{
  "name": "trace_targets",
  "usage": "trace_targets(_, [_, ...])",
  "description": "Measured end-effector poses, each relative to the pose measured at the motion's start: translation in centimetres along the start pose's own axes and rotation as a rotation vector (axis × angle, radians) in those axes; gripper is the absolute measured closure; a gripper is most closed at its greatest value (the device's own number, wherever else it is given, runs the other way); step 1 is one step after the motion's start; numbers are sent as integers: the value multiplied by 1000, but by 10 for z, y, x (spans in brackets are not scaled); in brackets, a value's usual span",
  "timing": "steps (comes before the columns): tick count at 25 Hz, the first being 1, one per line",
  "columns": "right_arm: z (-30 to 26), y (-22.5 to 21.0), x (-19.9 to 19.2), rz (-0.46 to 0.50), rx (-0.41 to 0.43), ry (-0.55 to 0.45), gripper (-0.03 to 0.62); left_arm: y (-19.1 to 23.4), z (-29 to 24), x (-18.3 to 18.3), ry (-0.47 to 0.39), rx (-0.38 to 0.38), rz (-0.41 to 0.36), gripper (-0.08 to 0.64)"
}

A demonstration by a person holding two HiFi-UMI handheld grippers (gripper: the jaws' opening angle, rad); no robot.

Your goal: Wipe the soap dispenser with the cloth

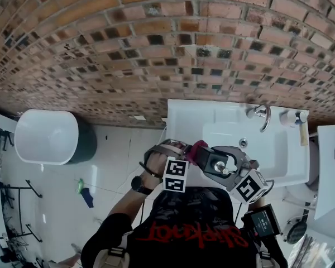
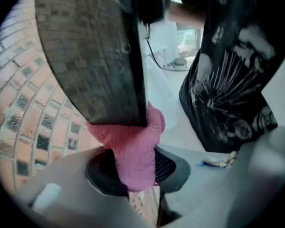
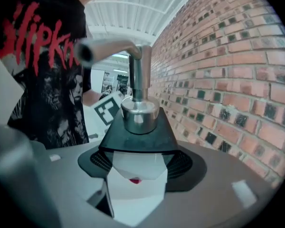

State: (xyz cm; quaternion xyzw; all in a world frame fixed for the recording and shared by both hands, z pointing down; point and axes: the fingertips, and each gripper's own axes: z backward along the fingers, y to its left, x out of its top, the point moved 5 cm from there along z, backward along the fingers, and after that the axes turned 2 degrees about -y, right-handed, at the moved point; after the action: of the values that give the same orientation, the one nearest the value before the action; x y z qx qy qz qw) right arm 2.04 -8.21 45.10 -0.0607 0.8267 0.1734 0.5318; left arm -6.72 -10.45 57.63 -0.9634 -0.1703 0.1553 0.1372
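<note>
- The soap dispenser (image 3: 138, 139) is clamped in the right gripper (image 3: 140, 167), in front of the sink (image 1: 184, 113).
- The pink cloth (image 2: 133, 148) is pinched in the left gripper (image 2: 135, 172) and pressed to the dispenser's dark side.
- Wiping is judged begun; strokes along the body are called for.
- A chrome pump, black shoulder and pale body are noted.

Pink on the cloth (image 2: 133, 151), black with silver pump on the soap dispenser (image 3: 138, 139). Red-brown with dark squares on the brick wall (image 1: 156, 49), white on the sink (image 1: 184, 116).

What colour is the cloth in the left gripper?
Pink fluffy cloth; clearest in the left gripper view.
</note>
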Motion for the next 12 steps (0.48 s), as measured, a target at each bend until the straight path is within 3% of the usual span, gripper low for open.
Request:
trace_targets(5, [2, -6, -10, -34, -15, 10, 288, -2, 11, 4, -114, -4, 68, 463])
trace_targets(12, [-2, -5, -18, -43, -3, 22, 288, -3, 26, 1, -178, 31, 71, 453])
